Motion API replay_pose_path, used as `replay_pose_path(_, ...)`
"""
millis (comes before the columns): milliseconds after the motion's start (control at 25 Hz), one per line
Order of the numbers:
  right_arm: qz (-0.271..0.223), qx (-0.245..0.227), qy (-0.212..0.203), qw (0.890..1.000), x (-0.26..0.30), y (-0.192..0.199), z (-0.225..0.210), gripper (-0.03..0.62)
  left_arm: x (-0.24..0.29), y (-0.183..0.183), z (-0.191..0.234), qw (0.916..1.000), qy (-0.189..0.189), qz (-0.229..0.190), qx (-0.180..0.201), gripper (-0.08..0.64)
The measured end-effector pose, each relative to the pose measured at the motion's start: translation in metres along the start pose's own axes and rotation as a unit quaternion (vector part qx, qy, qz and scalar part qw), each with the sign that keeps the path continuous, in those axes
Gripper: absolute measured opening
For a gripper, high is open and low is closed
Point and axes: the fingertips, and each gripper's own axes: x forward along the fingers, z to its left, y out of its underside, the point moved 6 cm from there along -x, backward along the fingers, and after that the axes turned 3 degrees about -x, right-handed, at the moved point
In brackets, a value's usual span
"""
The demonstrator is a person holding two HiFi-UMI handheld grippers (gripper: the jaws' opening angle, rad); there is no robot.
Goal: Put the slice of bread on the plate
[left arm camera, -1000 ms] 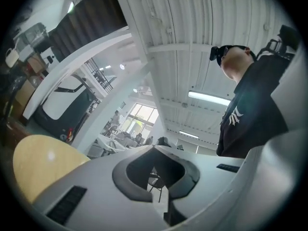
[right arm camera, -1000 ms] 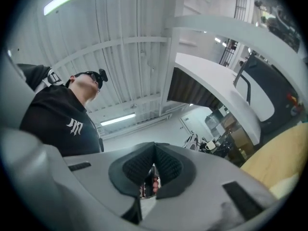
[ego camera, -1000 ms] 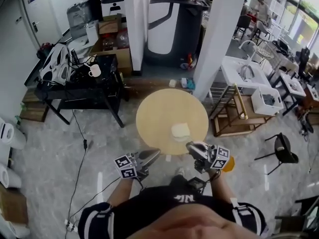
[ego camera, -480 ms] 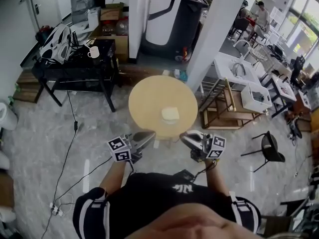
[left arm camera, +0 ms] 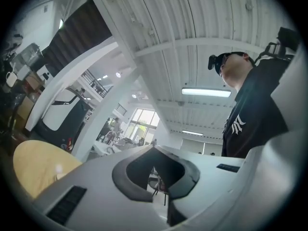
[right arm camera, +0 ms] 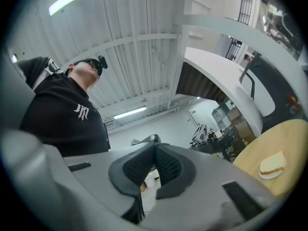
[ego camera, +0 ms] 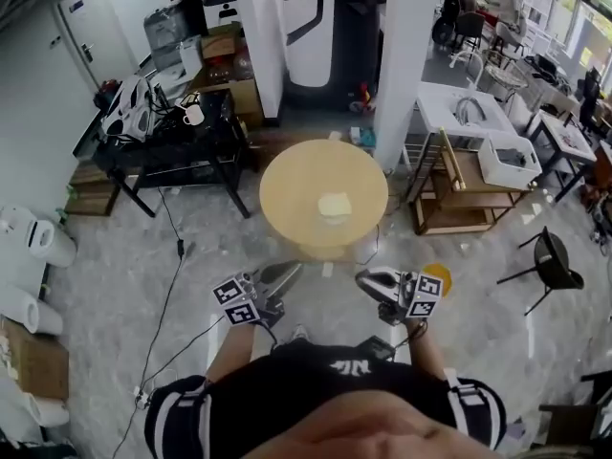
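Since a second ago the left hand-held gripper (ego camera: 292,269) and the right hand-held gripper (ego camera: 363,277) have drawn back from the round wooden table (ego camera: 287,194). Their tips then reached its near edge, and now a strip of grey floor (ego camera: 330,290) lies between them and it. The slice of bread (ego camera: 334,205) lies on the white plate (right arm camera: 267,175) on that table, well ahead of both grippers and roughly between the lines they point along. In the right gripper view it shows off to the right of the jaws. The left gripper's jaws are closed tip to tip with nothing between them, and the right gripper is likewise closed and empty. Both are held side by side, apart, in front of the person's black top (ego camera: 325,390). A cluttered black table (ego camera: 182,146) stands far ahead and left of the left gripper, and a black chair (ego camera: 550,261) stands to the right of the right one.
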Motion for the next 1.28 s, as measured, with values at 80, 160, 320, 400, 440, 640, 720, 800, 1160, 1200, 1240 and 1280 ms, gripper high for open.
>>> replay_pose_path(80,-0.001,-0.007,0.01,1.0,-0.003,0.008,0.003,0.003,-0.005,0.015,-0.002,0.9988,-0.029,0.039,-0.003,0.012)
replay_pose_path(160,-0.005,-0.011,0.023,1.0,-0.002,0.012,0.006,0.003,-0.006,0.029,-0.012,0.9955,-0.047,0.082,-0.004,0.012)
replay_pose_path(320,-0.008,-0.001,0.019,1.0,-0.005,0.017,0.023,0.004,0.006,0.05,-0.036,0.9894,-0.012,0.144,0.013,0.012)
replay_pose_path(400,0.004,0.002,0.023,1.0,-0.007,0.019,0.028,0.003,0.01,0.054,-0.035,0.9888,0.002,0.149,0.006,0.012)
replay_pose_path(440,0.007,-0.002,0.03,1.0,-0.008,0.016,0.029,0.003,0.01,0.053,-0.033,0.9894,0.012,0.145,-0.003,0.012)
replay_pose_path(640,-0.039,-0.024,0.057,0.997,-0.008,-0.011,0.035,0.002,0.009,0.045,-0.028,0.9889,0.046,0.14,-0.013,0.012)
replay_pose_path(720,-0.041,-0.03,0.052,0.997,0.002,-0.014,0.037,0.002,0.005,0.039,-0.027,0.9898,0.05,0.133,-0.004,0.012)
replay_pose_path(800,-0.03,-0.033,0.048,0.998,0.013,-0.012,0.038,0.002,-0.002,0.035,-0.025,0.9917,0.04,0.122,0.001,0.014)
replay_pose_path(1160,-0.006,-0.045,0.049,0.998,0.031,-0.006,0.049,0.002,-0.032,0.038,-0.029,0.9915,0.013,0.127,0.023,0.014)
replay_pose_path(1200,-0.005,-0.043,0.049,0.998,0.029,-0.004,0.05,0.002,-0.031,0.038,-0.031,0.9916,0.012,0.126,0.025,0.014)
replay_pose_path(1240,-0.004,-0.041,0.049,0.998,0.027,-0.002,0.051,0.002,-0.031,0.037,-0.033,0.9918,0.011,0.124,0.027,0.014)
replay_pose_path(1280,-0.003,-0.04,0.049,0.998,0.026,0.0,0.053,0.002,-0.032,0.037,-0.035,0.992,0.009,0.123,0.028,0.012)
